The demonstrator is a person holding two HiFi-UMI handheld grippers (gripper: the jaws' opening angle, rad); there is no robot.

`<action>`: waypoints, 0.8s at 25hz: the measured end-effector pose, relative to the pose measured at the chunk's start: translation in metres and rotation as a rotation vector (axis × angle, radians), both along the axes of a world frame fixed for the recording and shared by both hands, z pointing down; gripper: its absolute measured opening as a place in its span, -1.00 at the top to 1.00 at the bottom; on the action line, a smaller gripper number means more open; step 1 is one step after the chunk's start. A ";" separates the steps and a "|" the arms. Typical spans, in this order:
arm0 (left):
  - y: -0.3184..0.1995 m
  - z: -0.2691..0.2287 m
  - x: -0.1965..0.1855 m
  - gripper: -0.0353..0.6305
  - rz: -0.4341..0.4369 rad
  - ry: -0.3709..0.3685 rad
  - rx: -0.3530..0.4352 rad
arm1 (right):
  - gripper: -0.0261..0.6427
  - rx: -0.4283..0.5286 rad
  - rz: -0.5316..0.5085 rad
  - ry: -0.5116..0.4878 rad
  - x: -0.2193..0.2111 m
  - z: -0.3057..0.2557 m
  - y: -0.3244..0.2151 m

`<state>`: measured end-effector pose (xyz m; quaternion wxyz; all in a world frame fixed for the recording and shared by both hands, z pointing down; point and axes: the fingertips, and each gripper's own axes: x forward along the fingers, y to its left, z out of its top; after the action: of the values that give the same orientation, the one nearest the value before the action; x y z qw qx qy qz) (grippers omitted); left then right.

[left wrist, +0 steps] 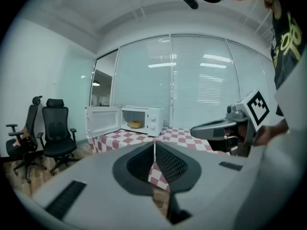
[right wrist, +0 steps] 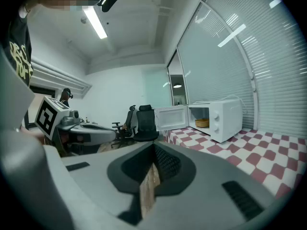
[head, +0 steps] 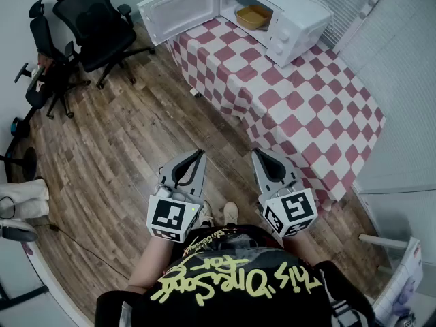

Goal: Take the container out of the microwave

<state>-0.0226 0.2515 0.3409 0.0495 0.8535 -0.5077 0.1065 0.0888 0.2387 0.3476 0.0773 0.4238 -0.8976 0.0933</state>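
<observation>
A: Fingers first. Your left gripper and right gripper are both pressed closed, empty, near your body.

B: The shallow yellow container sits inside the white microwave, at the far end of the red-checked table, well apart.

A: Risks: reach in closed and you'll likely shove it deeper. The swung-open door could catch your left gripper.

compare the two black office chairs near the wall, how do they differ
The nearer chair, closer to the microwave, faces into the room in the left gripper view; the farther chair is turned side-on. The nearer chair shows a broad back and seat; the farther chair looks narrower from this angle. Both are black, with headrests, armrests and wheeled bases.
</observation>
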 end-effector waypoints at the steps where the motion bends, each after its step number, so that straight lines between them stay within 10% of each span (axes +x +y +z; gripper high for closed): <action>1: -0.001 0.000 -0.001 0.85 0.000 0.000 0.000 | 0.90 0.000 0.000 0.000 -0.001 0.000 -0.001; 20: -0.004 -0.003 -0.017 0.85 0.002 0.004 0.008 | 0.89 0.033 0.000 0.000 -0.018 -0.006 -0.004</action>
<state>-0.0397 0.2477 0.3376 0.0468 0.8545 -0.5070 0.1028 0.0712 0.2350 0.3418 0.0702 0.4249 -0.8991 0.0783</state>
